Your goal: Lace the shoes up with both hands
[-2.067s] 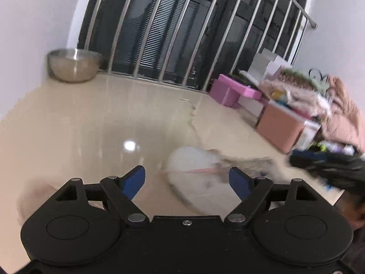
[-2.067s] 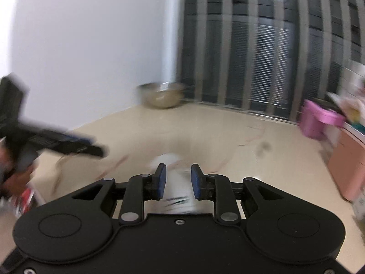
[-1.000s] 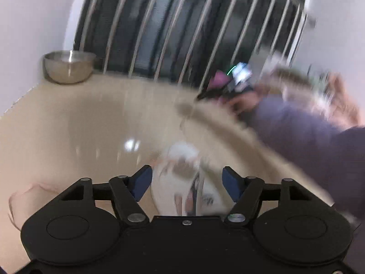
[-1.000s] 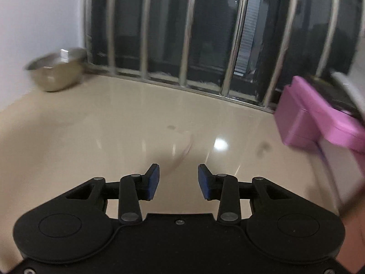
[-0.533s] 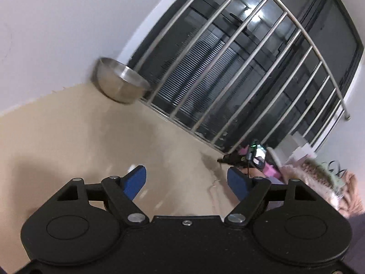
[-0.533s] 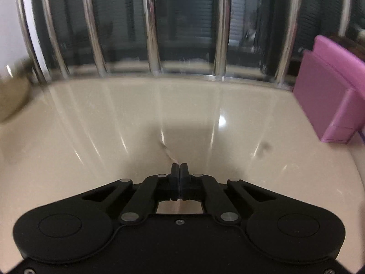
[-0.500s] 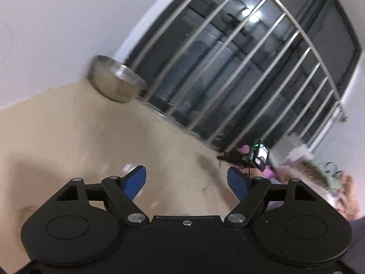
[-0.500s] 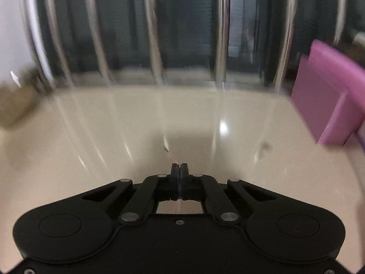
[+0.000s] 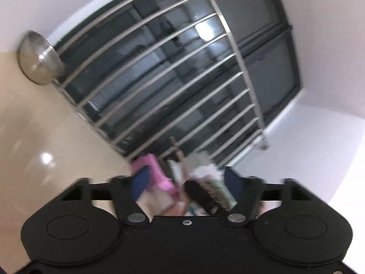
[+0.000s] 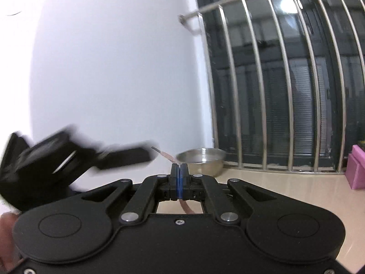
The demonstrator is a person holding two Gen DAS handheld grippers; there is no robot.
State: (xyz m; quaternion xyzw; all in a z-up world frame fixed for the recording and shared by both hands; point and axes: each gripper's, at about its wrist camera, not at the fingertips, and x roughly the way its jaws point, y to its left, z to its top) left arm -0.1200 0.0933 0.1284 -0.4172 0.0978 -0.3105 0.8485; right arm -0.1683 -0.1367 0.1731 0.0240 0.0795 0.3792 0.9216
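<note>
The lace (image 10: 167, 155), a pinkish-brown strip with a dark tip, is pinched between the clenched pads of the right gripper (image 10: 179, 169). A short length runs up and left past the pads, and the rest drops out of sight under the gripper body. The shoe shows in neither view, so I cannot tell where it lies on the floor (image 10: 285, 194). A second ago these jaws stood apart low over the floor. Since then they have shut on the lace and carried it up, so the white wall and the steel bowl (image 10: 202, 159) in the floor's far corner by the railing (image 10: 285, 80) now lie ahead. I judge that the free end has been drawn out and is being offered for a handover. The left gripper (image 9: 187, 180) has rolled hard, so its view shows the railing tilted, and it points roughly level towards the lace tip. Its jaws are closing. The tip seems to stand in the gap between them, but through the blur no pad looks to be pressing on it. The right gripper points almost level, with a pink box (image 10: 357, 166) at the floor's right edge.
</note>
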